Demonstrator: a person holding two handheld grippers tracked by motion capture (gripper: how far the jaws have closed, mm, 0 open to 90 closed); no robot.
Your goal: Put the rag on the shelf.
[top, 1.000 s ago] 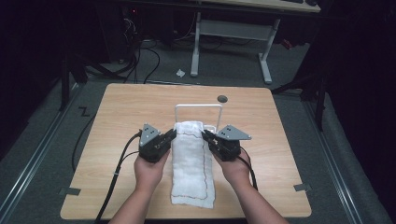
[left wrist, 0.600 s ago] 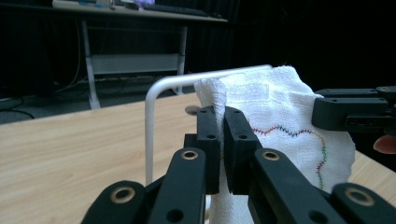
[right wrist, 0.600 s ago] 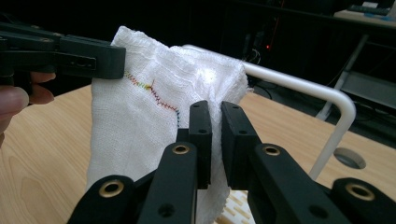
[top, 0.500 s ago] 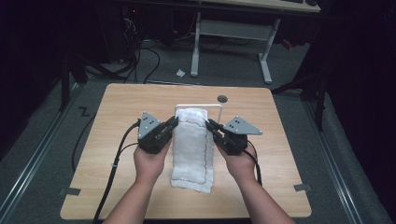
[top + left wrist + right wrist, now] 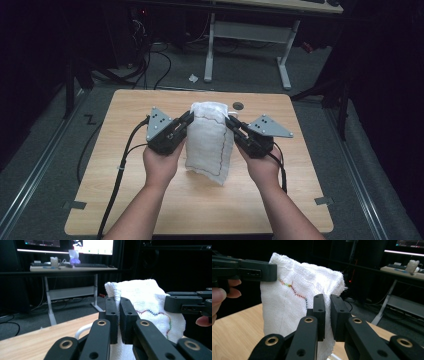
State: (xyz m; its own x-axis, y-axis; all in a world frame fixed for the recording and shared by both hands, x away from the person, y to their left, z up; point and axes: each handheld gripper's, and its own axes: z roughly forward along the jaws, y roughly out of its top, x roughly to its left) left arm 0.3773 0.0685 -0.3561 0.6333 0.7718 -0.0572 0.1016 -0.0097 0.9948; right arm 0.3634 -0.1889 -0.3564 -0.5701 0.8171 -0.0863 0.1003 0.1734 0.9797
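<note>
A white towel with a multicoloured stitched line hangs in the air above the wooden table. My left gripper is shut on its upper left corner and my right gripper is shut on its upper right corner. In the left gripper view the jaws pinch the towel, with the right gripper across from them. In the right gripper view the jaws clamp the towel's edge, and the left gripper holds the far corner.
A white tube rack stands on the table behind the towel. A round grommet hole sits near the table's far edge. Beyond the table are a desk frame and floor cables.
The towel lay flat on the table a second ago. Both grippers have raised its far end and carried it forward, so it now hangs off the table.
</note>
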